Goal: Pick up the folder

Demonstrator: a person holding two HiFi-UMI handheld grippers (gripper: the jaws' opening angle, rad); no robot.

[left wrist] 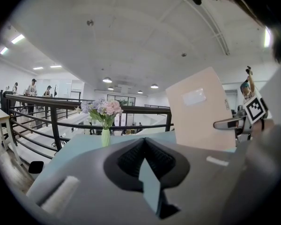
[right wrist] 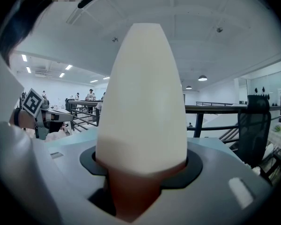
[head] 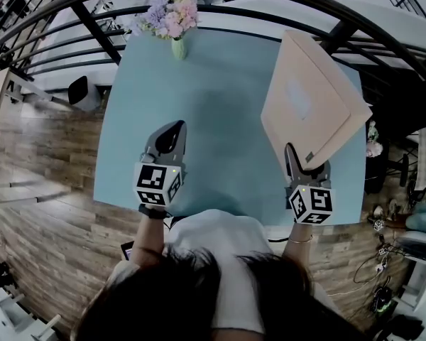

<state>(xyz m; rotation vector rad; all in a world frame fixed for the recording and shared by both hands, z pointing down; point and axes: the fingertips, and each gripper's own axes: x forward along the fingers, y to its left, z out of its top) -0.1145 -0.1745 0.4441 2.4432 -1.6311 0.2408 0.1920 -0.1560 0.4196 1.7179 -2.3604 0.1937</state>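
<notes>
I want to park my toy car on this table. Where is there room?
The wide bare middle of the table, between the vase at the far edge, the left gripper and the folder, is free. The right side is crowded: the right gripper holds the folder up there.

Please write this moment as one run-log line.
right claw: shut on folder | folder: tilted up | left claw: shut, empty

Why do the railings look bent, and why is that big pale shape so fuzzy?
Head view: the wide-angle lens bows the railing and the table edges. Right gripper view: the folder sits very close to the lens, so it blurs. Left gripper view: sharp, with dark corners.
</notes>
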